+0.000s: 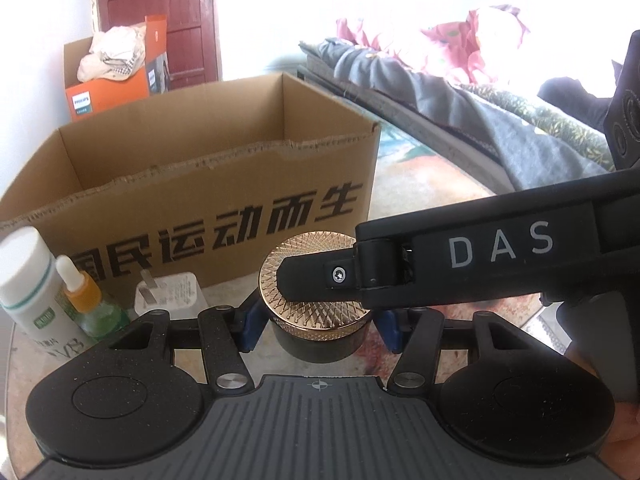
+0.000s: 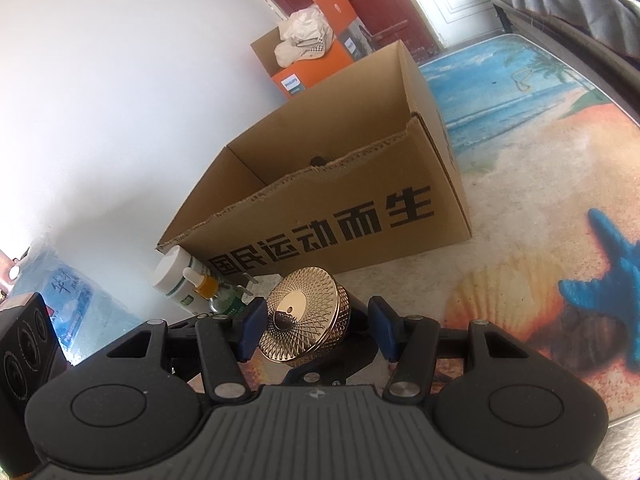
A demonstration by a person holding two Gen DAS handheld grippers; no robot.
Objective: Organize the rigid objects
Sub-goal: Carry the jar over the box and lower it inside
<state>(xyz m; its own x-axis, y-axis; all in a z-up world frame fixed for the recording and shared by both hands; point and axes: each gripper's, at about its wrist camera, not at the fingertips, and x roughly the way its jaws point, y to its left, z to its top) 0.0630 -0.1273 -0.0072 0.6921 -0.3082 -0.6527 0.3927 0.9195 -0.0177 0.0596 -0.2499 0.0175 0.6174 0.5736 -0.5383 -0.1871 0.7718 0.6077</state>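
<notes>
One gold-lidded jar [image 2: 304, 320], one cardboard box [image 2: 320, 200] beyond, two bottles [image 2: 180, 280] (far left); both the left gripper [image 1: 316, 320] and right gripper [image 2: 316, 328] clasp the jar, tilted downward.

red door [image 1: 160, 12], orange box [image 1: 116, 84] holding cloth, bed with floral bedding [image 1: 460, 68].

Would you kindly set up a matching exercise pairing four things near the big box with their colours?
Things:
1. jar lid
2. dropper bottle
3. charger
4. box

Colours:
a. brown
b. white
c. gold
d. orange and green

Pairs: 1-c, 2-d, 3-b, 4-a
</notes>
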